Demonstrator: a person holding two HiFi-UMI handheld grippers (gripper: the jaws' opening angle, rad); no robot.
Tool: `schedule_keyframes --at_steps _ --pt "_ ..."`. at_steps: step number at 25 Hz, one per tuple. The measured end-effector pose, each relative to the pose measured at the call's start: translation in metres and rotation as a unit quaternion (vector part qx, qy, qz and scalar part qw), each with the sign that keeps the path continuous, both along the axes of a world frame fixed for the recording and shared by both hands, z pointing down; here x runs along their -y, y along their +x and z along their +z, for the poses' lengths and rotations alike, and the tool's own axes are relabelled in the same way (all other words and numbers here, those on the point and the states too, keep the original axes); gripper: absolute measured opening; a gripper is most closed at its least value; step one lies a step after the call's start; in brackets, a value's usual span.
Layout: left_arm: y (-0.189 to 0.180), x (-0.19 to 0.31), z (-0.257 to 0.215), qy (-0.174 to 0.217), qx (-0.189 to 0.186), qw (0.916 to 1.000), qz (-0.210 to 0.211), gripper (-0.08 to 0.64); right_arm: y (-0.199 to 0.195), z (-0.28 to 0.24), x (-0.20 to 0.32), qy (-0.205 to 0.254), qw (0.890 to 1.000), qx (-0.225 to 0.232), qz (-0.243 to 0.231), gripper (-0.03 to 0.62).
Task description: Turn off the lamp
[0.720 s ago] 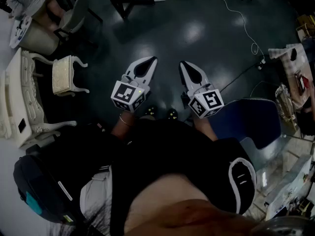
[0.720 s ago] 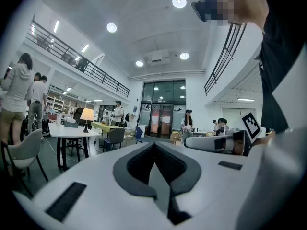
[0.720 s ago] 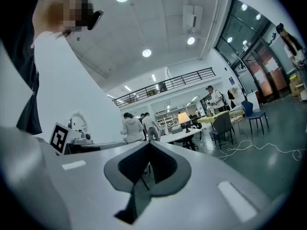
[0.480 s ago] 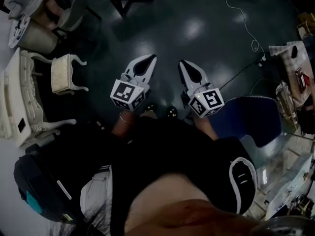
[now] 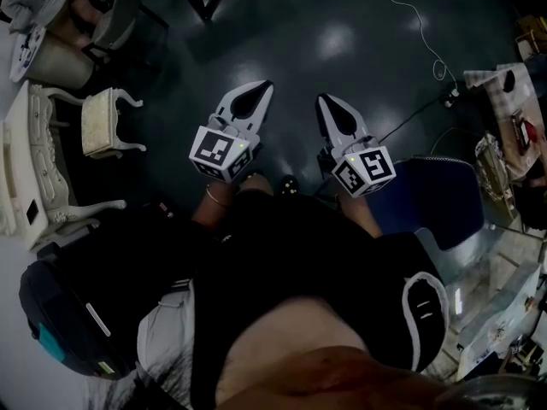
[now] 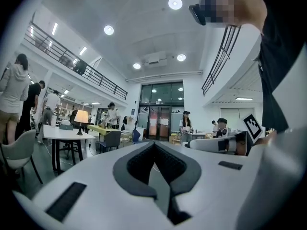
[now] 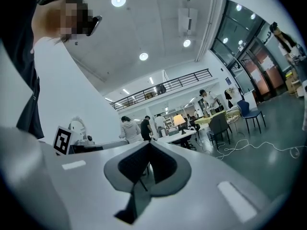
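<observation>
You hold both grippers level in front of your body, side by side with a gap between them, above the dark floor. The fingers of your left gripper are pressed together at the tips. Nothing sits between them, and only the hollow behind the tips is open. Your right gripper looks the same, with its fingers closed tip to tip and pinching nothing.

The lamp stands on a white table far across the hall, to the left in the left gripper view. Its shade glows warm, so it is lit. It is well apart from both of your grippers. In the right gripper view the lamp shows far beyond the closed tips and a little to the right, on the same table.

A person in a light hooded top stands at the near left side of that table, and more people stand farther back around it. From your head camera, a white carved stool sits on the floor to your left. A blue chair stands close on your right, just beside your right arm.
</observation>
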State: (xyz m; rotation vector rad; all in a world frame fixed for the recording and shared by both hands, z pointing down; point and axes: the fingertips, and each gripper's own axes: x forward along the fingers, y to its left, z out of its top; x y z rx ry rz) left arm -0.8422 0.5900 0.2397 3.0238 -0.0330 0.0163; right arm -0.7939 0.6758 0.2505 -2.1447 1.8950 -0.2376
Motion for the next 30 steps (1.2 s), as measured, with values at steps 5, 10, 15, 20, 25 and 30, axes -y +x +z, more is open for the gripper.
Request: schedule_keyframes --at_steps 5,10,15,20,25,30 --pt "0.013 -0.021 -0.001 0.004 0.006 1.0 -0.001 0.006 0.016 0.003 -0.024 0.012 1.0 0.014 0.001 0.0" --pt "0.022 -0.02 0.005 0.0 0.011 0.9999 0.002 0.006 0.029 0.013 -0.024 0.018 0.999 0.035 0.009 0.0" --pt "0.051 -0.006 0.009 0.011 0.014 0.9998 0.006 0.006 0.057 0.015 -0.017 0.003 0.999 0.031 0.02 0.0" --pt "0.094 0.012 0.005 0.012 0.007 0.9996 0.024 0.006 0.095 0.013 -0.003 0.012 0.999 0.032 0.034 0.0" --pt "0.146 0.033 0.01 0.001 -0.003 0.9991 0.043 0.006 0.137 0.019 0.026 -0.006 0.999 0.02 0.034 0.0" --pt "0.191 0.07 0.025 -0.02 0.011 0.9991 0.037 0.006 0.18 0.027 0.066 -0.014 0.999 0.032 0.02 0.0"
